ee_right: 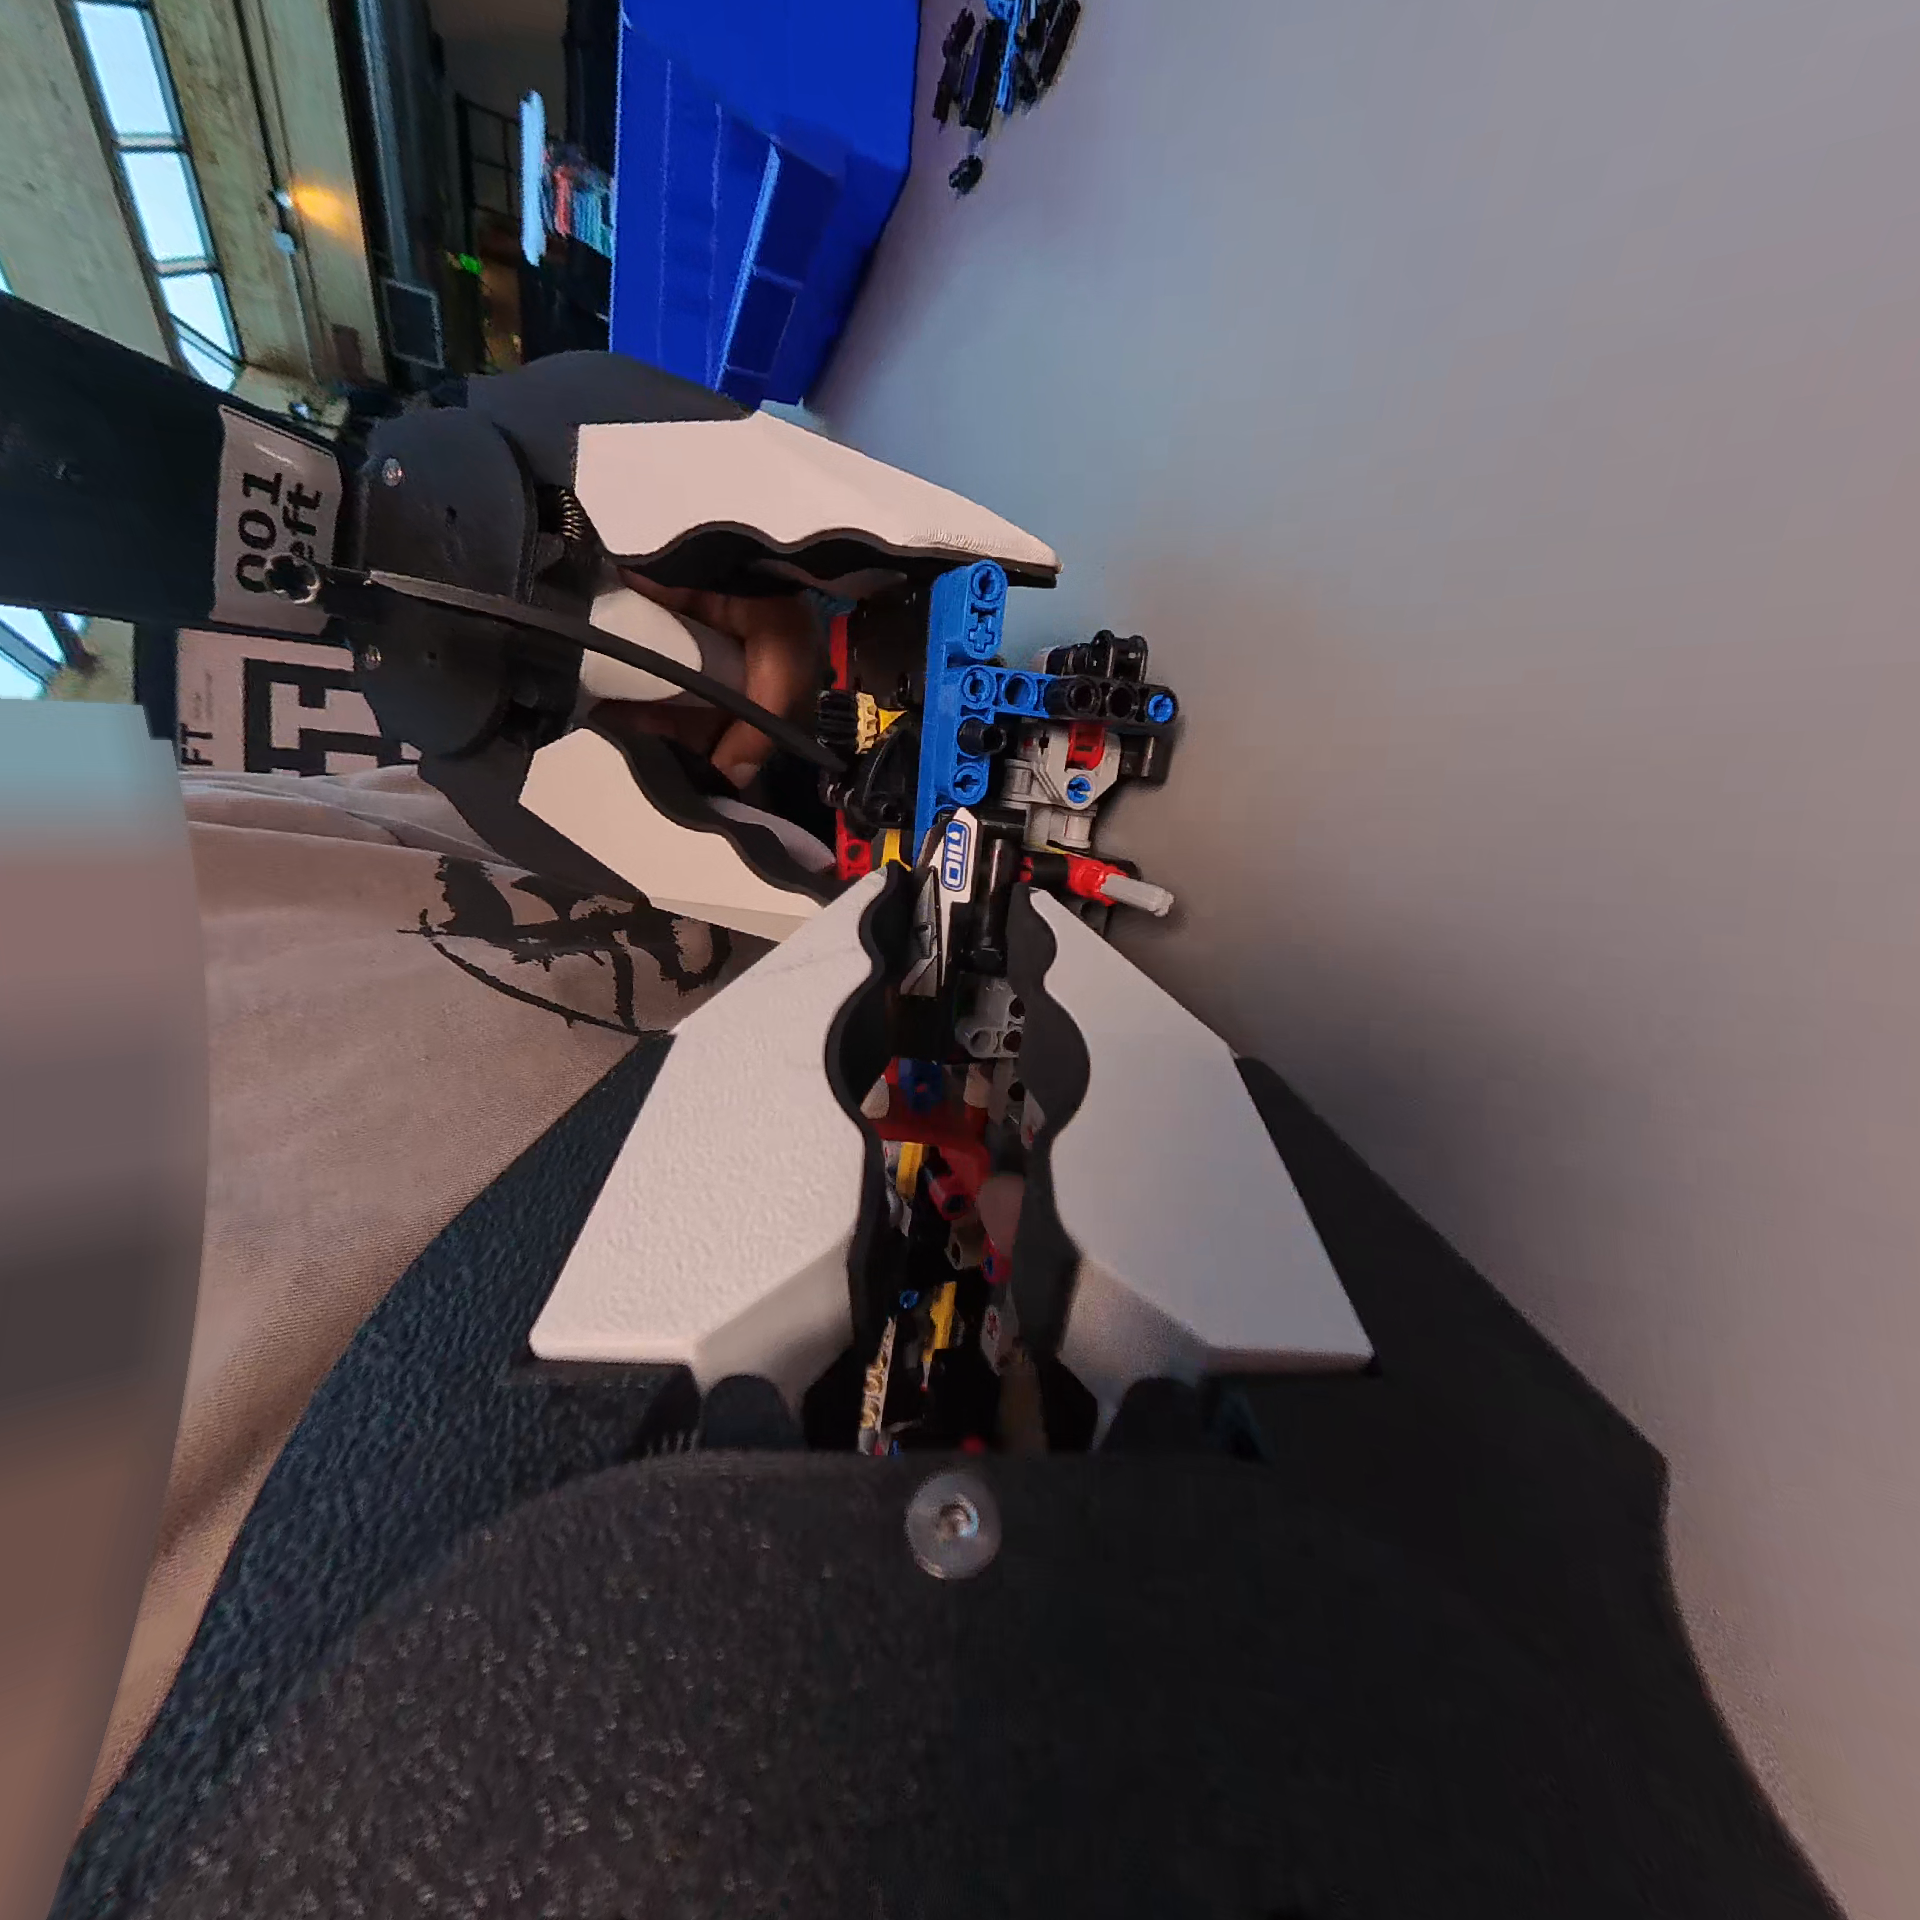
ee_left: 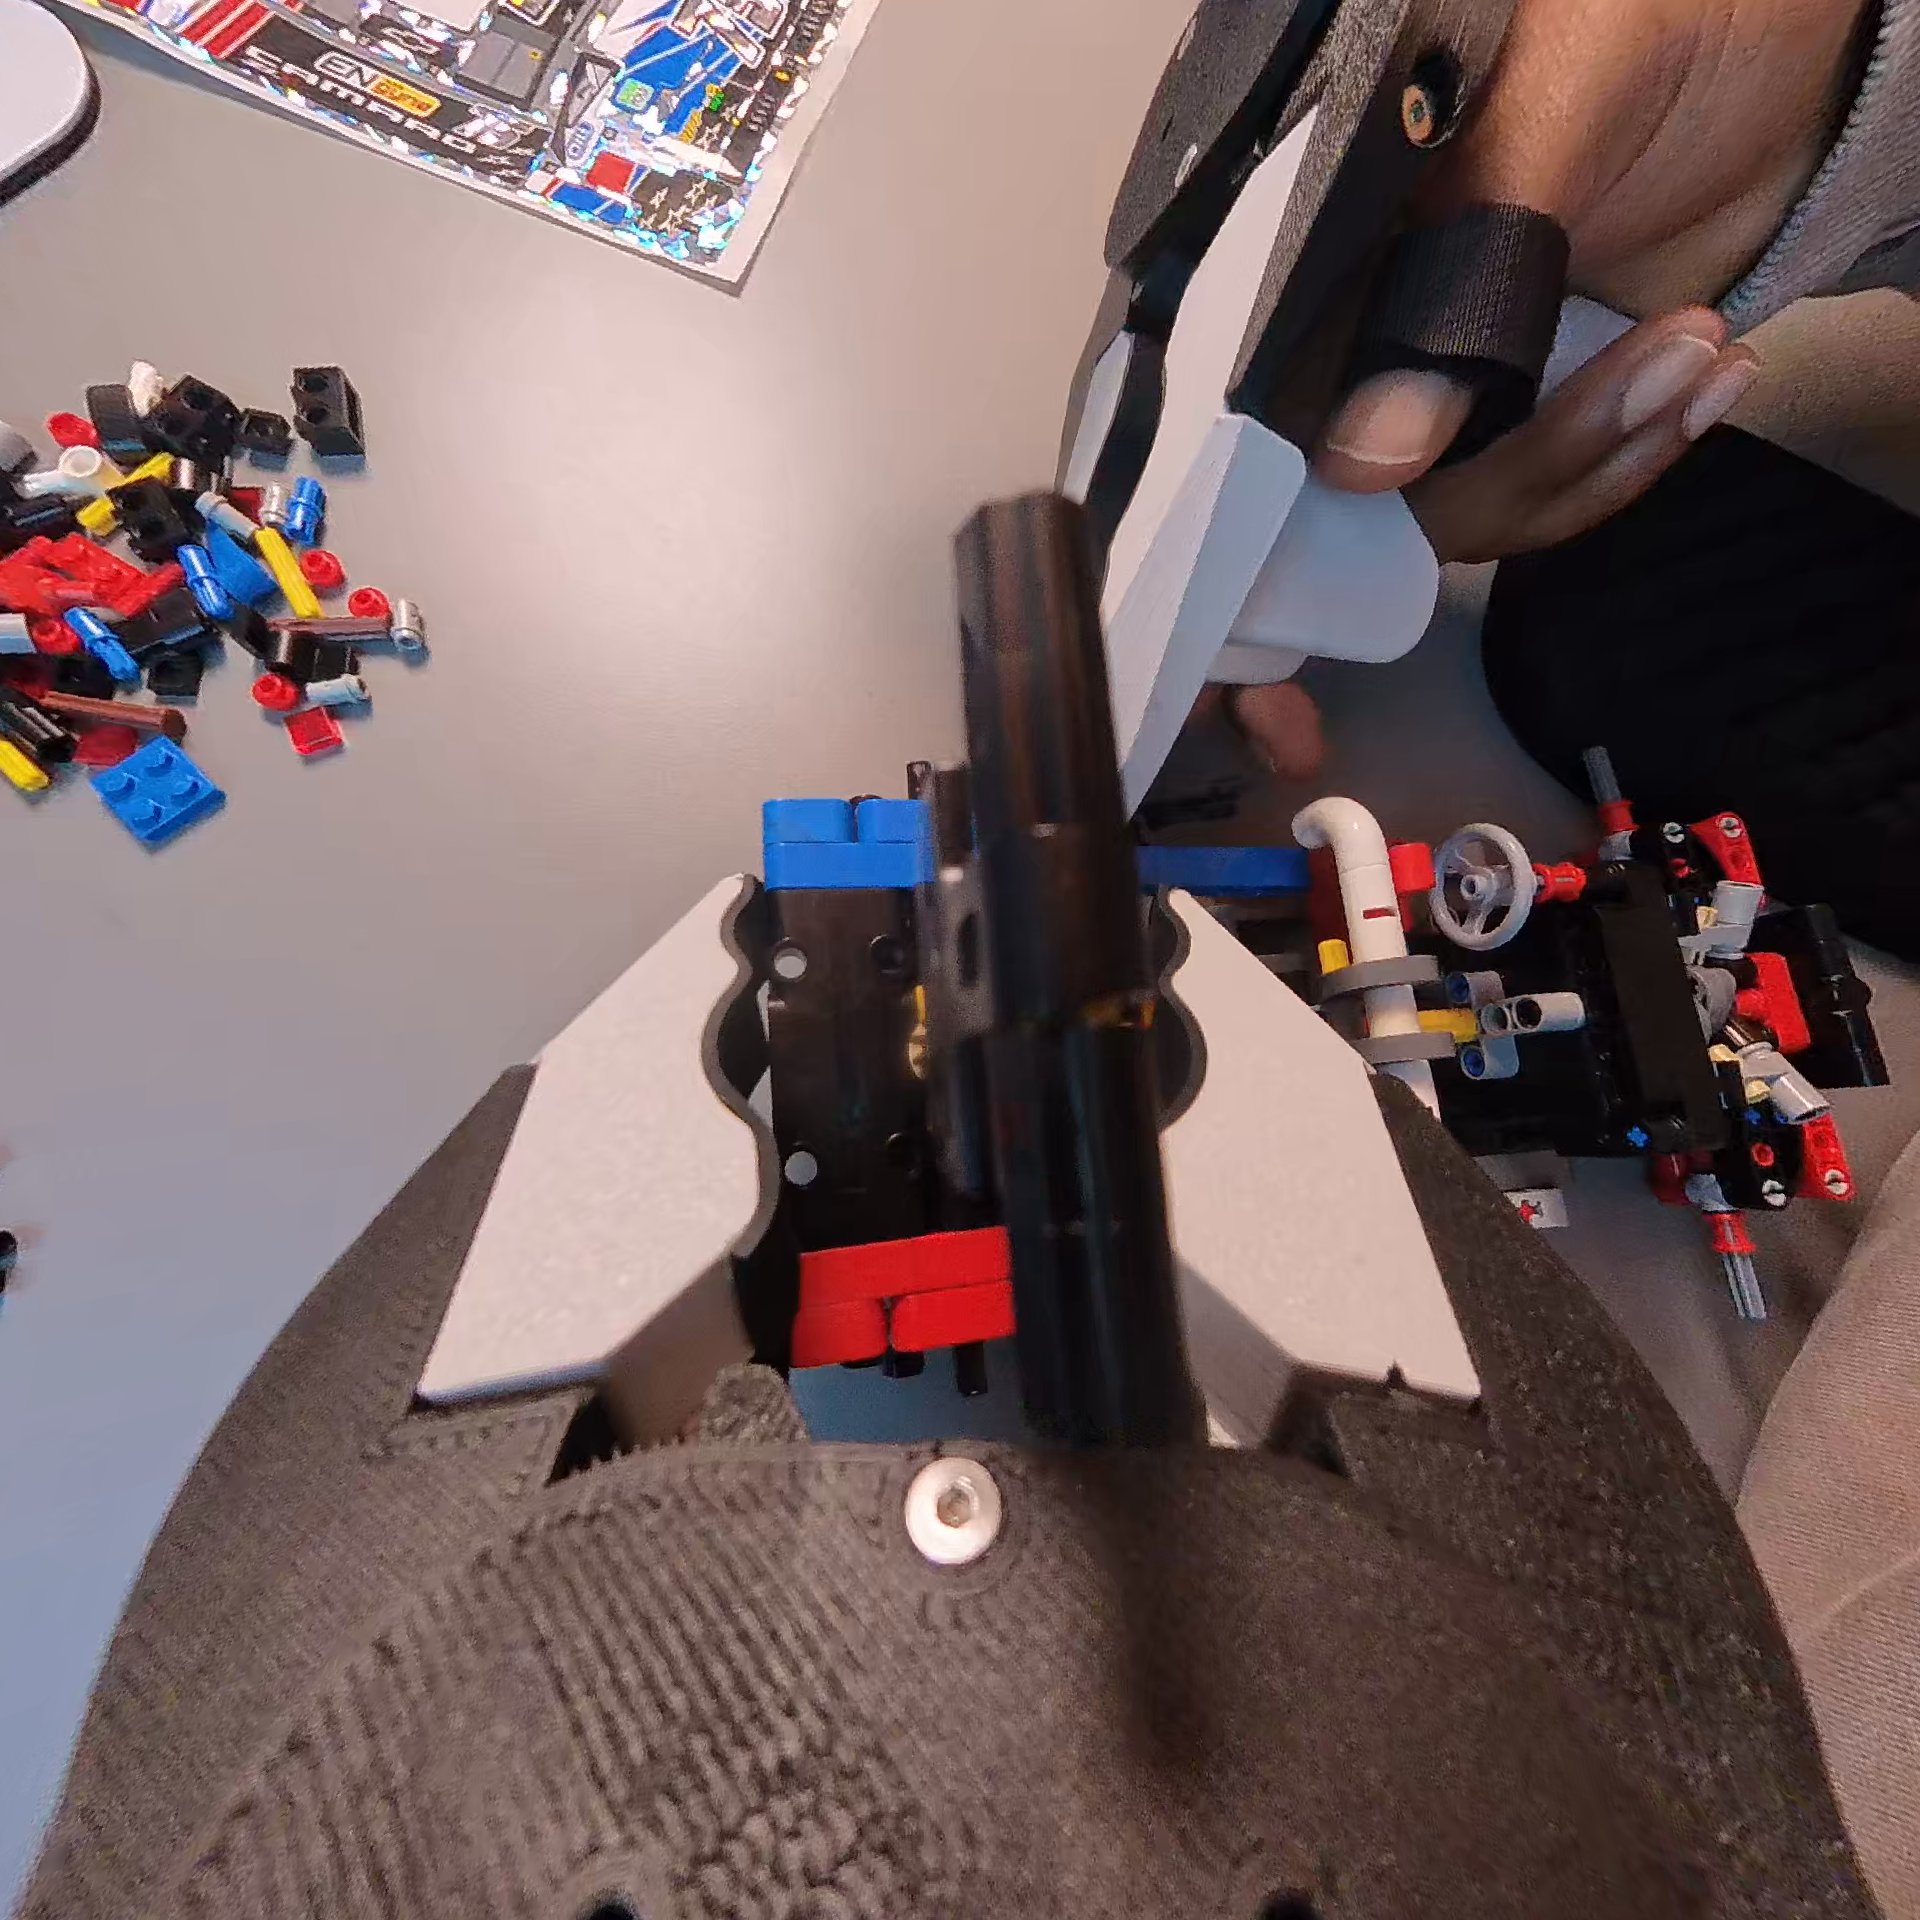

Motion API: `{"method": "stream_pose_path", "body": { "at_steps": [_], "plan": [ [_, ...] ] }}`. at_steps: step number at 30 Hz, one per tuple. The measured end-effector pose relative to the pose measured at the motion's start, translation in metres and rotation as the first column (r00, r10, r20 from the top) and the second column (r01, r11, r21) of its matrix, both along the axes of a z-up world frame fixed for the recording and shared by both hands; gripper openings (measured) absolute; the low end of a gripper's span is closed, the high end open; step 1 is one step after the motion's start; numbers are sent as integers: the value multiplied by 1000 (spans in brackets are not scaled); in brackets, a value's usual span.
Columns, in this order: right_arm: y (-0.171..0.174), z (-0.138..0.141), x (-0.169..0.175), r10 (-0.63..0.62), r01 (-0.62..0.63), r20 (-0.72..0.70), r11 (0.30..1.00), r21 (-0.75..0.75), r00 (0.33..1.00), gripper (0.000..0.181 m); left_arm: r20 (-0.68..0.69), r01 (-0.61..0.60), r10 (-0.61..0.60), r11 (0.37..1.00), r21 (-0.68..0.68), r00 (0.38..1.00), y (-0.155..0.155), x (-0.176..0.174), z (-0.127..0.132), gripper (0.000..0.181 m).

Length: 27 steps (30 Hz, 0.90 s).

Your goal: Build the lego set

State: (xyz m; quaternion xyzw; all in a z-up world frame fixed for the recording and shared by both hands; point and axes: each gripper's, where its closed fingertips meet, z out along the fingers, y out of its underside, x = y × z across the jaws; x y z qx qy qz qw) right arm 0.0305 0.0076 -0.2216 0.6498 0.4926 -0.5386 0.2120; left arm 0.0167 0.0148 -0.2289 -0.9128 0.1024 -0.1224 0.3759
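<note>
A partly built lego model (ee_left: pixel 1558 987) of black, red and blue pieces has a grey steering wheel (ee_left: pixel 1481 885) and a white pipe (ee_left: pixel 1361 894). My left gripper (ee_left: pixel 956 894) is shut on its black end block (ee_left: pixel 842 1060), which has a blue top and a red bottom; a black curved panel (ee_left: pixel 1049 831) stands up between the fingers. My right gripper (ee_right: pixel 961 883) is shut on the other part of the same model (ee_right: pixel 987 1029). A blue beam (ee_right: pixel 961 686) sits at the end held by the left gripper (ee_right: pixel 935 727). The right gripper's white finger (ee_left: pixel 1184 623) comes down from the upper right.
A pile of loose lego pieces (ee_left: pixel 177 592) lies on the grey table (ee_left: pixel 582 582) at the left. A sticker sheet (ee_left: pixel 540 94) lies at the far edge. A blue bin (ee_right: pixel 748 208) and a few dark pieces (ee_right: pixel 997 62) are farther off. A person's hand (ee_left: pixel 1621 208) and grey shirt (ee_right: pixel 416 987) are close by. The tips of both grippers are at nearly the same place.
</note>
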Motion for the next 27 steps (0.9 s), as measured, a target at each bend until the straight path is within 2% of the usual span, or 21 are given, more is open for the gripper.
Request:
{"method": "stream_pose_path", "body": {
  "at_steps": [9, 13, 16, 21, 24, 27],
  "plan": [
    [7, 3, 1, -75, 76, 15, 996, -42, 997, 17, 54, -9, 7, 1000, 29, 999, 1, 1, 3, 72],
    [15, 17, 4, -142, 135, -96, 988, -82, 985, 17, 75, -14, 6, 995, 99, 997, -2, -4, 19, 72],
    [20, 38, 8, -196, 177, -192, 978, -112, 961, 17, 72, -27, 18, 991, 131, 997, -8, -11, 29, 69],
    [25, 59, 19, -280, 253, -274, 959, -131, 920, 17, 43, -12, 6, 992, 128, 999, -16, -11, 21, 66],
    [27, 75, 25, -336, 295, -316, 940, -169, 887, 17, -19, 44, -43, 996, 83, 999, -13, -10, 7, 67],
    [25, 86, 31, -375, 336, -354, 926, -170, 857, 17, -61, 112, -108, 991, 75, 992, -6, -8, 3, 62]
  ]
}}
